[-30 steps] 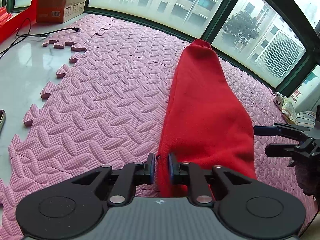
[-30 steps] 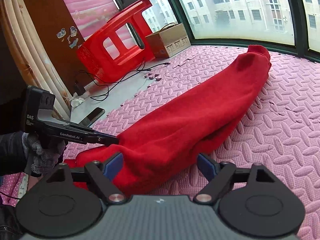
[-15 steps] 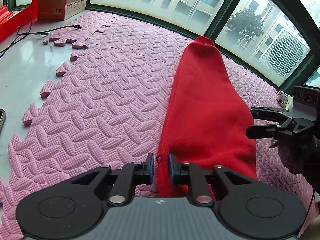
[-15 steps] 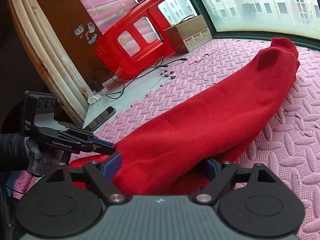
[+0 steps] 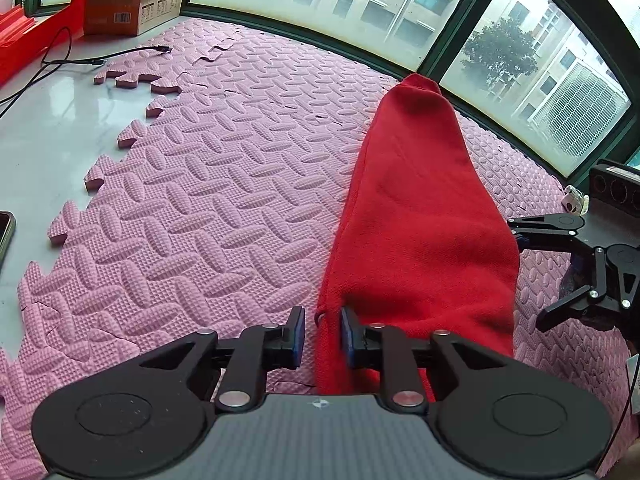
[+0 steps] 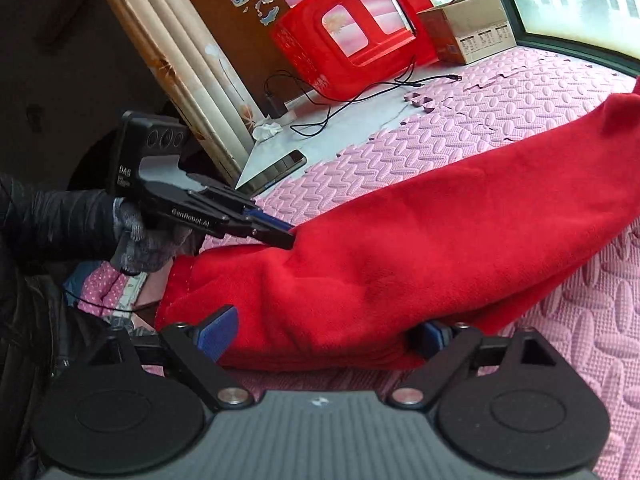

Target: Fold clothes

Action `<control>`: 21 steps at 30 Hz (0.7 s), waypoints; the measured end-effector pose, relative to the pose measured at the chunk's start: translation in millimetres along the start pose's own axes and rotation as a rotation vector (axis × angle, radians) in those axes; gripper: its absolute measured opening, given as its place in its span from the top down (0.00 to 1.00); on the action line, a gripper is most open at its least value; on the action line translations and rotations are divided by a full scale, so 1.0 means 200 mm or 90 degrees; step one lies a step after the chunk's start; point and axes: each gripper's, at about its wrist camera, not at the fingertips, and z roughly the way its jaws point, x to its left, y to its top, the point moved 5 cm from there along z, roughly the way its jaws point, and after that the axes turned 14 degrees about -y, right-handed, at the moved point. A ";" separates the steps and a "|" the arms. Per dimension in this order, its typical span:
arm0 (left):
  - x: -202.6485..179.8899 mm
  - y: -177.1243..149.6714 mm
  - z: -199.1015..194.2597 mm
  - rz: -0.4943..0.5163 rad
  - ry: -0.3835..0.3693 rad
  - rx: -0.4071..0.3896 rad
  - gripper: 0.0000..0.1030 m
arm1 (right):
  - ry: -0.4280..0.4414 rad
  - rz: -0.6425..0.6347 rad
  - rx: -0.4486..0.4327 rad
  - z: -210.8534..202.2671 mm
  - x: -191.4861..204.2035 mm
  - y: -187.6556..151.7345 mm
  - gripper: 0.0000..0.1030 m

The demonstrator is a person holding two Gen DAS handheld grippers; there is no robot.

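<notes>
A long red garment (image 5: 416, 220) lies folded lengthwise on the pink foam mat (image 5: 200, 200), running toward the window. My left gripper (image 5: 322, 336) sits at its near left corner. Its jaws are opening, and the cloth edge stands between the pads with a gap on the left side. My right gripper (image 6: 326, 334) straddles the near end of the red garment (image 6: 440, 248). Its jaws are opening wide, the bunched cloth lies between them, and the right pad is half hidden. From the left wrist view, the right gripper (image 5: 526, 274) stands at the garment's right edge.
A gloved hand (image 6: 140, 240) holds the left gripper (image 6: 276, 236). A cardboard box (image 5: 132, 0) and a red plastic stool (image 6: 352, 36) stand at the far left, with a black cable (image 5: 80, 60) on bare floor. A phone (image 6: 276, 168) lies beside the mat edge. Windows bound the far side.
The right gripper moved in to the garment's right edge, swung its view leftward and spread wider. The left gripper's pads parted slightly at the cloth corner without moving.
</notes>
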 end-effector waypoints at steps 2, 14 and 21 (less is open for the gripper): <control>0.00 0.00 0.00 0.001 0.002 0.001 0.78 | 0.003 -0.006 0.016 0.03 0.00 -0.01 0.11; -0.01 0.00 0.01 0.022 0.007 -0.005 0.72 | -0.056 -0.036 0.085 -0.14 0.09 -0.12 0.12; -0.02 0.01 -0.01 0.043 0.008 -0.006 0.72 | -0.147 -0.002 0.063 -0.22 0.17 -0.15 0.13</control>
